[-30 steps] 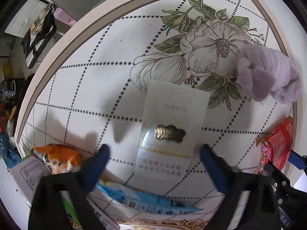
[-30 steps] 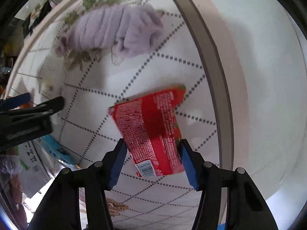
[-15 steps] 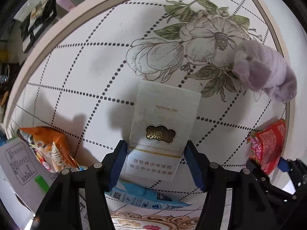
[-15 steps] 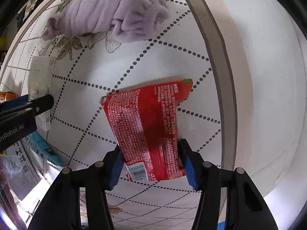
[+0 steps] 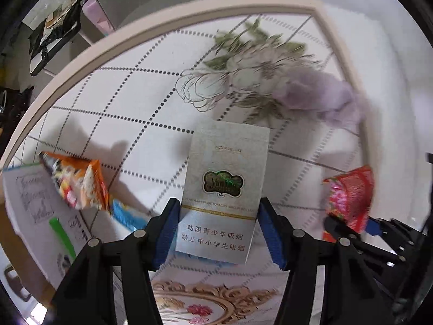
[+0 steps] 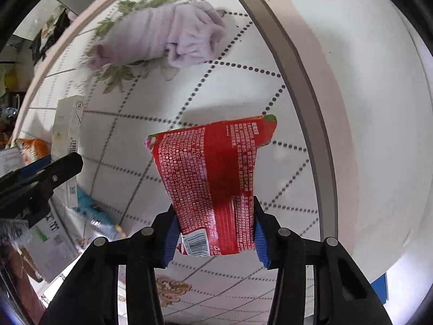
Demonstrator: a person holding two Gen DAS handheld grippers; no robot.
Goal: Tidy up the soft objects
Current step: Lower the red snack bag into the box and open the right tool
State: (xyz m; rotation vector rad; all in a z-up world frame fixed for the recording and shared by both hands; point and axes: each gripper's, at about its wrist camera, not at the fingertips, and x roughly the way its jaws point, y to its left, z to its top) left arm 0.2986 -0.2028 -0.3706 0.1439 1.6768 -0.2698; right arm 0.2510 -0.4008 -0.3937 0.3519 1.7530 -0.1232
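- The lilac cloth [image 5: 322, 97] is smeared by motion blur; its folds cannot be read.
- The blue packet [image 5: 127, 215] is mostly hidden behind the left gripper [image 5: 219, 233].
- Possibly a paper sheet [image 5: 29, 203], cut by the edge.

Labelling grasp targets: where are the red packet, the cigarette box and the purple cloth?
red packet [image 6: 216, 178], right wrist view, middle of its printed back.
cigarette box [image 5: 224, 184], left wrist view, the emblem.
purple cloth [image 6: 167, 38], right wrist view, ribbed middle.

The left gripper [image 5: 219, 228] and right gripper [image 6: 213, 234] look alike: matte black angular arms, round silver screws at the joints, blue ribbed pads [image 5: 270, 239] (no cables visible).
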